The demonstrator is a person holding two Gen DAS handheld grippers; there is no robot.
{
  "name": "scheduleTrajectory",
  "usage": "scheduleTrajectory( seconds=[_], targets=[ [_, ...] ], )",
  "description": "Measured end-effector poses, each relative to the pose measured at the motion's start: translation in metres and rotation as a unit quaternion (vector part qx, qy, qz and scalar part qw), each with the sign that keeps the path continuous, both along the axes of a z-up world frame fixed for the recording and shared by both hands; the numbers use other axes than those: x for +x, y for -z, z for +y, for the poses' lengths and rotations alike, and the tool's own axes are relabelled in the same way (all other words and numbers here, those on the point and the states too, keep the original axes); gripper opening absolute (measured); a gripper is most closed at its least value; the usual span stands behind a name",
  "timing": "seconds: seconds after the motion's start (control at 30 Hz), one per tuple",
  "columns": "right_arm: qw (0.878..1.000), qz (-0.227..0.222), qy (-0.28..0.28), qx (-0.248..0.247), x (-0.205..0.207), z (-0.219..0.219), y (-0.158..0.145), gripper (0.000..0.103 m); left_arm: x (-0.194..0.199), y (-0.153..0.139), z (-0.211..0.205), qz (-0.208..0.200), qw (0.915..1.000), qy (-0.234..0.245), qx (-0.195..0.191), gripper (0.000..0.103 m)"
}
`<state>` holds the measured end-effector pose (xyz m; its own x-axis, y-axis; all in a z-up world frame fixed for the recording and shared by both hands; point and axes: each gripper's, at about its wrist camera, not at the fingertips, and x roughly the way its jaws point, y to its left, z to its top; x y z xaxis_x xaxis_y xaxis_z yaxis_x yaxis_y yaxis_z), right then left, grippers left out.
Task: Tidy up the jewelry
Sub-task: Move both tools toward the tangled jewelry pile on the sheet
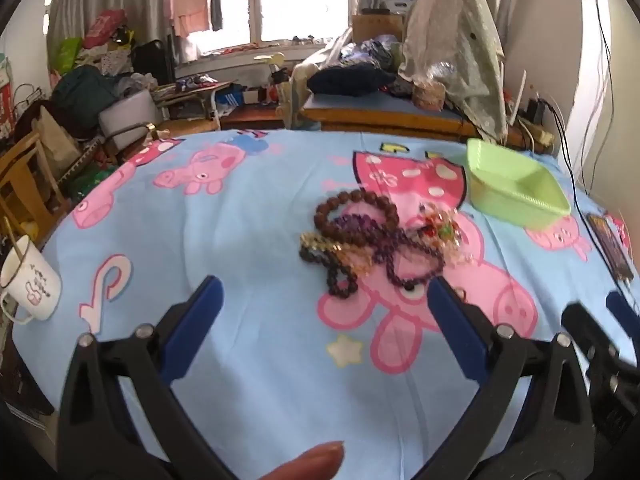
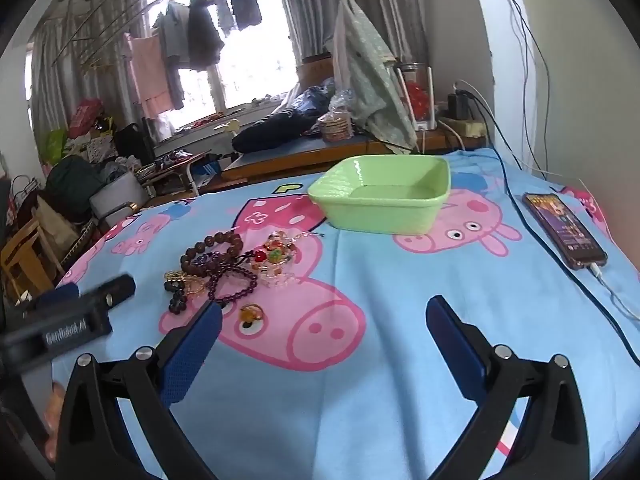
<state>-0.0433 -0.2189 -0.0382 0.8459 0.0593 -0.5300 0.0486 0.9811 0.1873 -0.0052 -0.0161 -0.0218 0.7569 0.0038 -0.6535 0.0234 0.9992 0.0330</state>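
Nearest, the left gripper (image 1: 324, 300) with black arms and blue pads is spread wide and empty above a blue cartoon-pig bedsheet (image 1: 248, 216); the right gripper (image 2: 324, 320) is equally spread and holds nothing. Just beyond their tips lies a tangled heap of brown, purple, gold and clear beaded bracelets (image 1: 372, 236), flat on the sheet. Right of it a lit smartphone (image 2: 564, 230) is plugged into a cable. Farther back sits a square pale-green plastic bowl (image 2: 384, 204). "GenRobot" reads on the left gripper's side
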Motion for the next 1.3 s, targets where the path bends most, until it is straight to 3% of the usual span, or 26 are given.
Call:
scheduleTrajectory(
  seconds=[0.27,1.3],
  targets=[
    [1.000,0.005,-0.001,0.007,0.002,-0.005,0.002,0.076,-0.003,0.006,-0.005,0.018,0.9998,0.002,0.007,0.098],
    [1.000,-0.009,-0.011,-0.009,0.000,0.003,-0.008,0.076,-0.008,-0.002,0.001,-0.005,0.9999,-0.009,0.002,0.098]
  ],
)
